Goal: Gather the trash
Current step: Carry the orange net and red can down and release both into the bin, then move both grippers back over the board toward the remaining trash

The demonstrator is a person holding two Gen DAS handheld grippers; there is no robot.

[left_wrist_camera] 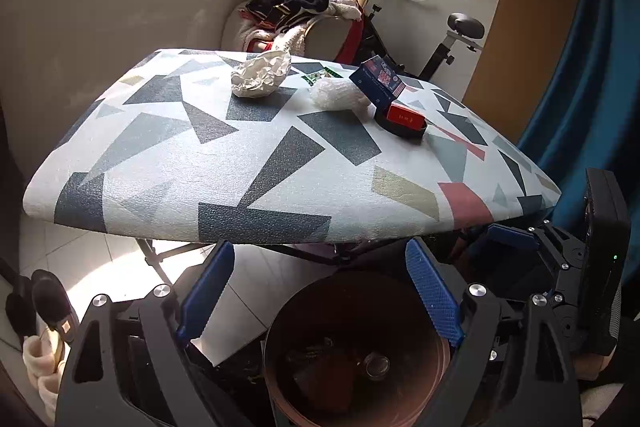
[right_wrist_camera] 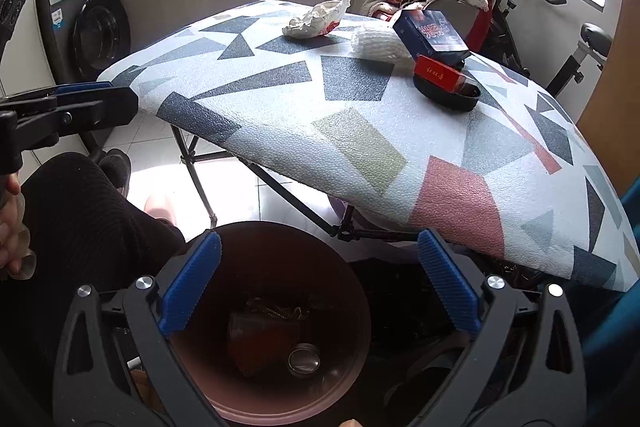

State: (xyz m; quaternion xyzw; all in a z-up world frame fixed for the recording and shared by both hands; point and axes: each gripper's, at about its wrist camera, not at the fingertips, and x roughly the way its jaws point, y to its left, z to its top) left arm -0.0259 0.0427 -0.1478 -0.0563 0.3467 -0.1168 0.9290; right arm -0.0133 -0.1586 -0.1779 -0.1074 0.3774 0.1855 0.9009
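The landmark is the folding desk (right_wrist_camera: 360, 131), covered with a white cloth printed in grey, navy, red and olive triangles.

Behind the desk stand a chair heaped with dark and light clothing (left_wrist_camera: 304, 7) and a black exercise bike (left_wrist_camera: 452, 39). To the desk's left, in the right wrist view, stands a grey front-loading washing machine (right_wrist_camera: 86, 27). Under the desk's near edge, on the white tiled floor, stands a round brown bin (right_wrist_camera: 276, 327); it holds dark wrappers and a small clear round container (right_wrist_camera: 304, 359).

On the desk's far side lie, in order of size:
- a crumpled white paper wad (left_wrist_camera: 262, 75), left of centre;
- a roll of white bubble wrap (left_wrist_camera: 340, 95), right of the wad;
- a dark blue printed carton (left_wrist_camera: 378, 79), tilted, touching the roll's right end;
- a black oval tray (left_wrist_camera: 400, 127) nearer than the carton, with a small red box (left_wrist_camera: 406, 117) lying in it.

The left gripper (left_wrist_camera: 320, 291) hangs below the desk's near edge over the bin's left rim, fingers spread wide and empty. The right gripper (right_wrist_camera: 320, 287) hangs directly over the bin's mouth, fingers spread wide, nothing between them. The desk's near edge and its black folding legs (right_wrist_camera: 200, 171) stand between both grippers and the remaining trash. A person's dark-clad leg (right_wrist_camera: 80, 227) sits left of the bin.
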